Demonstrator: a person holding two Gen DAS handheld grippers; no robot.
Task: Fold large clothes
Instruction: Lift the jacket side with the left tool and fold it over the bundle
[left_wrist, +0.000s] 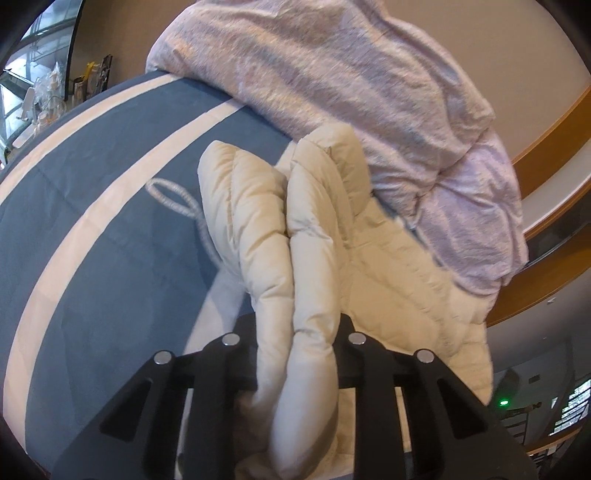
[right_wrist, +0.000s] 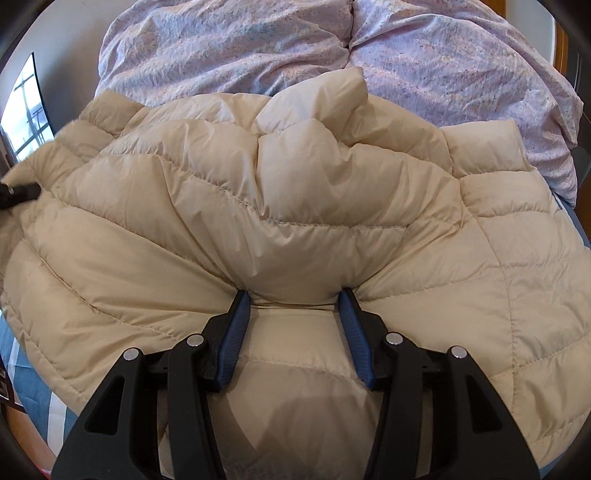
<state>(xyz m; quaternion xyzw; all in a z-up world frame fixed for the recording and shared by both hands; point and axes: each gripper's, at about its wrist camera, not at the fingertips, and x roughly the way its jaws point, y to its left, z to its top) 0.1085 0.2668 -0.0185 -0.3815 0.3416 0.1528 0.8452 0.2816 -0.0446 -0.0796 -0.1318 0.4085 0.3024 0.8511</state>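
A cream quilted puffer jacket (right_wrist: 280, 206) lies on a bed. In the left wrist view my left gripper (left_wrist: 297, 332) is shut on a bunched fold of the jacket (left_wrist: 295, 236) and holds it up off the blue striped bedsheet (left_wrist: 92, 229). In the right wrist view my right gripper (right_wrist: 293, 295) has its blue-padded fingers (right_wrist: 236, 332) apart, pressed into the jacket with a puffed fold bulging between them. The tip of the left gripper (right_wrist: 20, 194) shows at the left edge, on the jacket.
A crumpled pink-lilac duvet (right_wrist: 332, 48) is piled behind the jacket, also in the left wrist view (left_wrist: 351, 81). A wooden bed frame (left_wrist: 546, 136) curves at the right. Cluttered shelves (left_wrist: 44, 96) stand far left.
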